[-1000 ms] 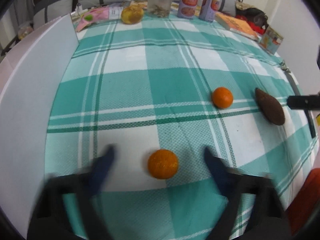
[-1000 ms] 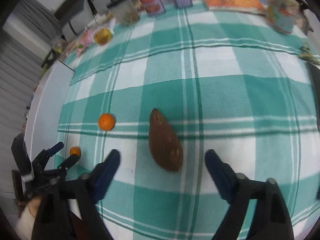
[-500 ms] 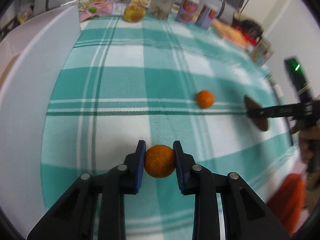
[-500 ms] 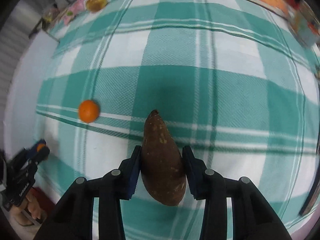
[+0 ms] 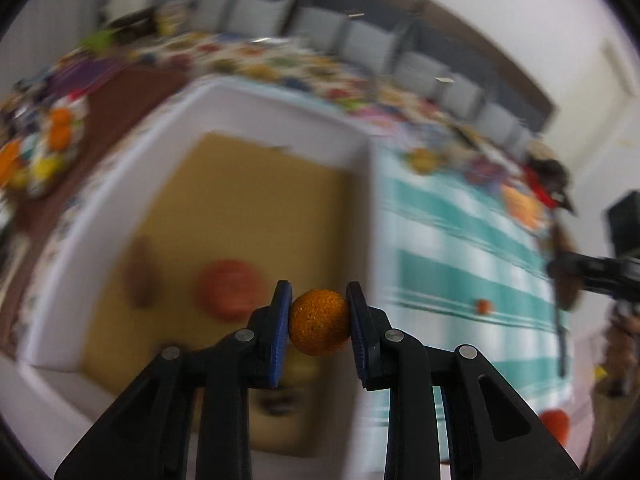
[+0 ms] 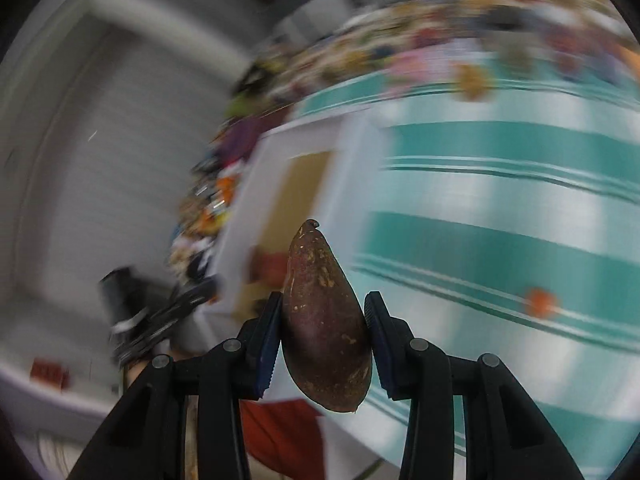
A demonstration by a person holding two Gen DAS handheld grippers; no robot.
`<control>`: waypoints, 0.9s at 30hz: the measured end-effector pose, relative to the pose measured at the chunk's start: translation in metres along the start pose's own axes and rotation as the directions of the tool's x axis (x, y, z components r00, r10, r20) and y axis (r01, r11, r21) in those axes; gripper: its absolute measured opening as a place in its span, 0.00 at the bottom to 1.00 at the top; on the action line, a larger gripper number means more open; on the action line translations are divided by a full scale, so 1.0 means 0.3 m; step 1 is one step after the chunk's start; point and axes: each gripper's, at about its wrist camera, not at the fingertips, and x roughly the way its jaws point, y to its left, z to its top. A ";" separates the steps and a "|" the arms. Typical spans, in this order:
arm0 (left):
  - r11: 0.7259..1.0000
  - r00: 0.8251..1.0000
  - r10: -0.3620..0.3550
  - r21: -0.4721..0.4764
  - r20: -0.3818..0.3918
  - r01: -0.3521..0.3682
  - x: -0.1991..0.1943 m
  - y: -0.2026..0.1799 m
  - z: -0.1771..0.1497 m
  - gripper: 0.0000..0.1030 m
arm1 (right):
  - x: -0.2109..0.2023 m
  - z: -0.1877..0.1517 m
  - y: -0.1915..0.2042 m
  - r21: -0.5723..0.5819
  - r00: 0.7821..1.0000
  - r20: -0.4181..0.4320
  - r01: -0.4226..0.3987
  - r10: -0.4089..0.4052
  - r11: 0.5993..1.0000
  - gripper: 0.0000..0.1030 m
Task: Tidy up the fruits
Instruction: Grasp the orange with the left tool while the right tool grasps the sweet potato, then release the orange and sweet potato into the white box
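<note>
A small orange [image 5: 319, 322] is clamped between the blue pads of the left gripper [image 5: 319, 320] and is held above the white box [image 5: 280, 112], whose tan cardboard floor already carries a blurred red-orange round fruit [image 5: 230, 288] and a brown elongated one [image 5: 140, 276]. In the right gripper [image 6: 322, 332], a brown, pointed fruit [image 6: 324, 332] is pinched across its widest part, its tip aimed toward the same box [image 6: 276, 168], which lies beyond it to the left of the teal checked tablecloth [image 6: 500, 248]. A second small orange [image 6: 540, 303] is left on the cloth, well apart from the box (both views are heavily smeared, so finer detail cannot be read). The step in hand is judged to be the carry: both fruits are lifted and directed toward the box, neither being released. For the next move, the left gripper would need to be lowered close to a bare part of the floor, clear of the fruits already there, before the jaws are parted, so that the orange is not dropped and sent rolling; the right load would be brought over the wall after it.
</note>
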 end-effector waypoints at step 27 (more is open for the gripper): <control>0.992 0.978 0.125 0.000 0.166 -0.126 -0.075 -0.049 -0.079 0.87 | 0.326 0.008 0.369 -0.436 0.907 0.287 0.409 -0.307 0.801 0.97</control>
